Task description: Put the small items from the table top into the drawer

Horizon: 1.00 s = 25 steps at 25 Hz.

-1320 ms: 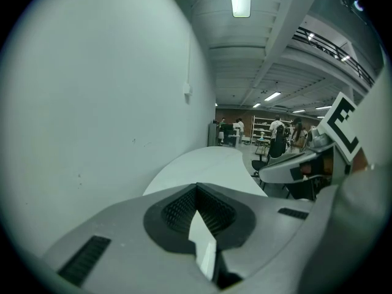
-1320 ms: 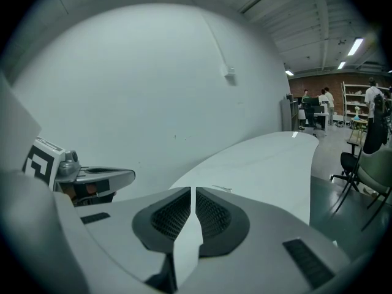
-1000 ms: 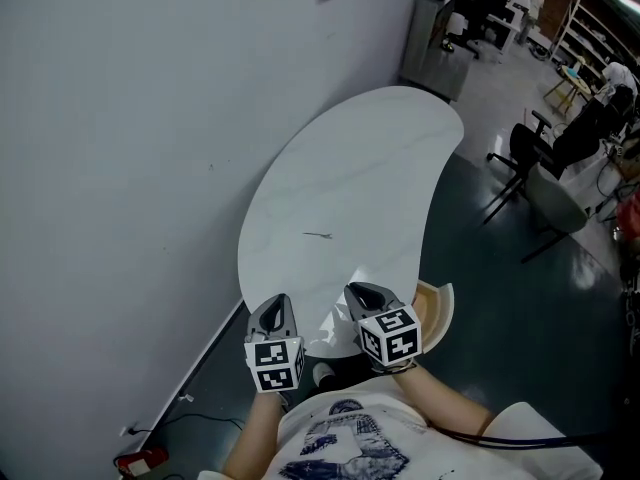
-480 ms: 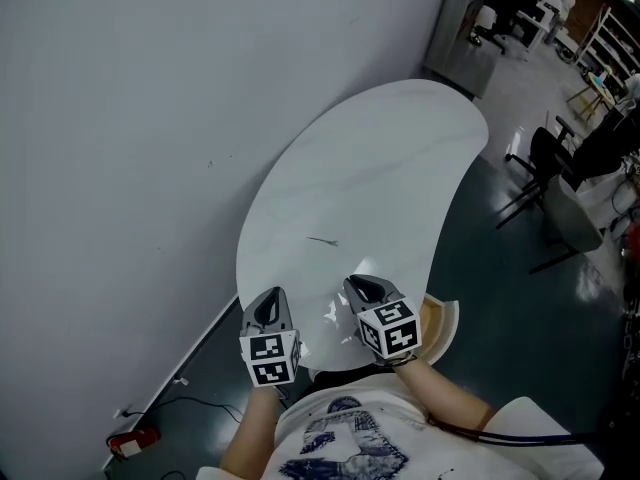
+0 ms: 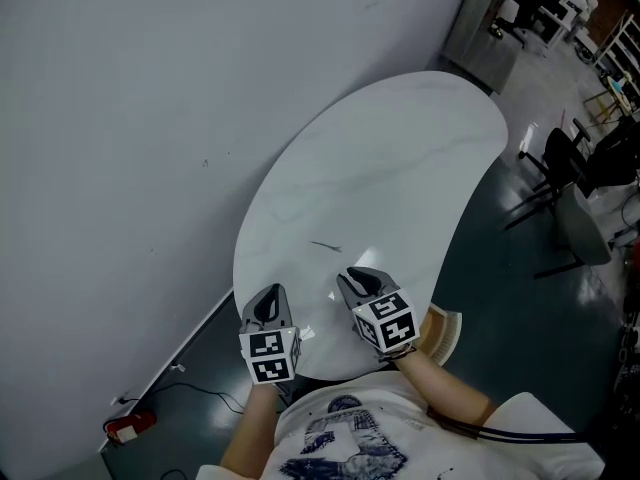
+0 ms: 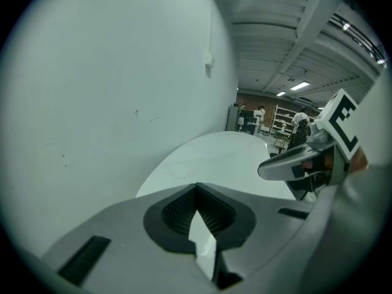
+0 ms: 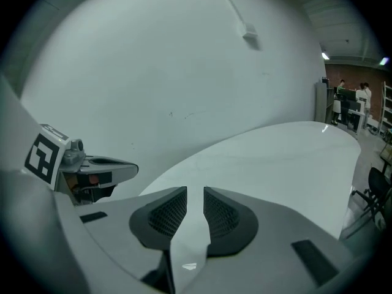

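A white, kidney-shaped table top [image 5: 390, 168] stands against a plain grey wall [image 5: 130, 118], and both grippers hover over its near edge, side by side and apart. The left gripper [image 5: 268, 298] has its jaws clenched, tips meeting, with nothing between them. The right gripper [image 5: 360, 280] has its jaws parting, a narrow gap showing between the ribbed pads [image 7: 168, 212], and nothing sits in that gap. A thin dark sliver [image 5: 325, 246], too small to identify, lies on the table just ahead of the grippers. A curved light-wood drawer edge [image 5: 447, 334] shows under the table rim beside the right gripper. Black office chairs [image 5: 560, 158] stand on the dark floor well to the right.
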Each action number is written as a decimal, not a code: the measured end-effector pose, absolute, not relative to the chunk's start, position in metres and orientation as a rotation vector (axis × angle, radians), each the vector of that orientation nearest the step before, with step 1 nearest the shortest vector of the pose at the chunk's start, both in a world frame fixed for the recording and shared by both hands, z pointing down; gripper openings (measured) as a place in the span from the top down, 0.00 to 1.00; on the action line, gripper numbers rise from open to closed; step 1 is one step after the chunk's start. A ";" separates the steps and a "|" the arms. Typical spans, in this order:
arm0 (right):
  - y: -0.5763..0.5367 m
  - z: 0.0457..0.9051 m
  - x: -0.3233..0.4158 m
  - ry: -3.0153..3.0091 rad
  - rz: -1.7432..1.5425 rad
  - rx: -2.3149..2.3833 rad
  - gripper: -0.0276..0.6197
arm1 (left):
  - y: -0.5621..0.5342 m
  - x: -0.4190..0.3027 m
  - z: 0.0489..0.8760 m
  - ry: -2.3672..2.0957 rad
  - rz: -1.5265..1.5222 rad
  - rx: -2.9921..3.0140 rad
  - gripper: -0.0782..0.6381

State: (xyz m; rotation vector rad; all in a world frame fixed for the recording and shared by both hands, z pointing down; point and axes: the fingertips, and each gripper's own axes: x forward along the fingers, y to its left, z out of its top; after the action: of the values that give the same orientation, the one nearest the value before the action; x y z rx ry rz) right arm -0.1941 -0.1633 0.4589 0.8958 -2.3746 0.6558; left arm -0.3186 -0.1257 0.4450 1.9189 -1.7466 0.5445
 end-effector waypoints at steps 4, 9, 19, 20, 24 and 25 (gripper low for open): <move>-0.179 0.471 -0.201 -2.360 0.630 0.845 0.83 | -0.141 -0.322 0.455 -1.749 0.546 1.888 0.84; -0.194 0.492 -0.203 -2.322 0.589 0.792 0.83 | -0.151 -0.324 0.466 -1.752 0.555 1.853 0.84; -0.237 0.536 -0.214 -2.255 0.533 0.657 0.83 | -0.179 -0.335 0.492 -1.751 0.573 1.779 0.84; -0.239 0.541 -0.215 -2.249 0.530 0.640 0.83 | -0.181 -0.335 0.496 -1.747 0.575 1.770 0.84; -0.245 0.558 -0.219 -2.235 0.521 0.577 0.81 | -0.191 -0.335 0.508 -1.736 0.588 1.743 0.84; -0.246 0.562 -0.220 -2.227 0.519 0.560 0.80 | -0.194 -0.336 0.510 -1.734 0.591 1.739 0.84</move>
State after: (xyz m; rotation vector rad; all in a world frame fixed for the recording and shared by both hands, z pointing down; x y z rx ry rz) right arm -0.2202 -0.2457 0.5618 0.5598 -2.2274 0.5194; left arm -0.3356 -0.1938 0.5105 1.7391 -1.7337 0.5913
